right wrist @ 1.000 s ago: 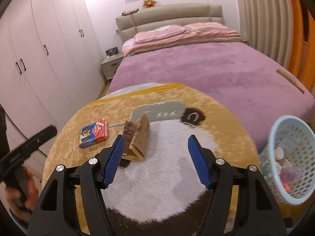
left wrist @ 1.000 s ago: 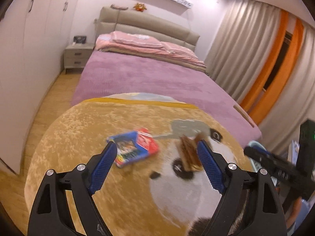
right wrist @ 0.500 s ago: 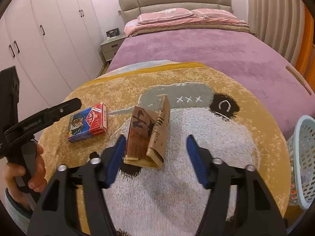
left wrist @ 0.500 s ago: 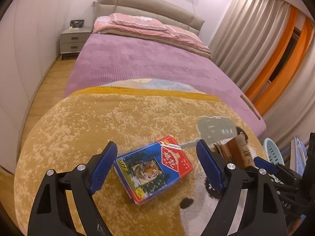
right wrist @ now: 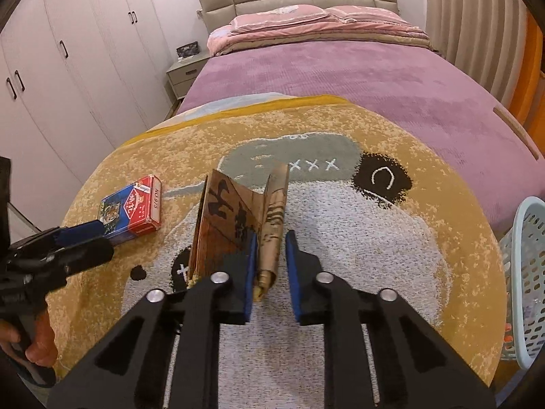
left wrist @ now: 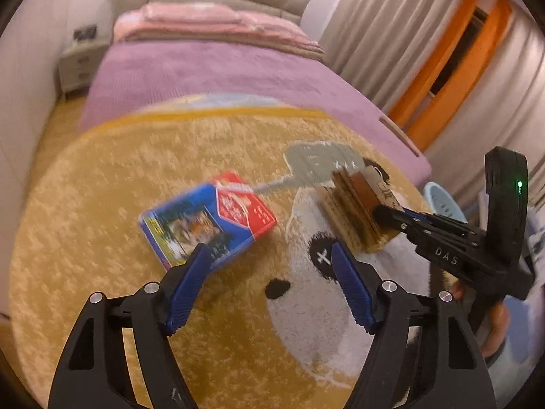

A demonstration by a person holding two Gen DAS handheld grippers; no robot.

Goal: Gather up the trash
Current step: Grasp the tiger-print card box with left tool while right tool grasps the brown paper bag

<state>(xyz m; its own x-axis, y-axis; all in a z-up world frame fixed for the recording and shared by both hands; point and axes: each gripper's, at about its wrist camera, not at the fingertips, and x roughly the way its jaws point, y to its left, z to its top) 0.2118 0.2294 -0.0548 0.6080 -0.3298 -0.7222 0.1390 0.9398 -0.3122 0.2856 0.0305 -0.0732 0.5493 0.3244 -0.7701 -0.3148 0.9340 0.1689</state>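
Left side first: my left gripper (left wrist: pixel 269 266) has dropped toward the blue-and-red card box (left wrist: pixel 207 221) on the round yellow rug (left wrist: pixel 102 204). A second ago the box sat well ahead of the fingers; now its near corner lies just behind the left pad. The jaws are closing slowly and grasp nothing yet. The view is blurred, so I cannot tell whether that pad touches the box.

Centre: the brown folded carton (right wrist: pixel 238 218) stands on the rug's white patch. A second ago my right gripper (right wrist: pixel 270 266) hung wide before it. Now it is clenched on the carton's right-hand flap, left pad against it, right pad a sliver off.

Far right: the pale blue basket (right wrist: pixel 524 272), already holding litter, waits at the rug's edge. My guess: carton goes there next.
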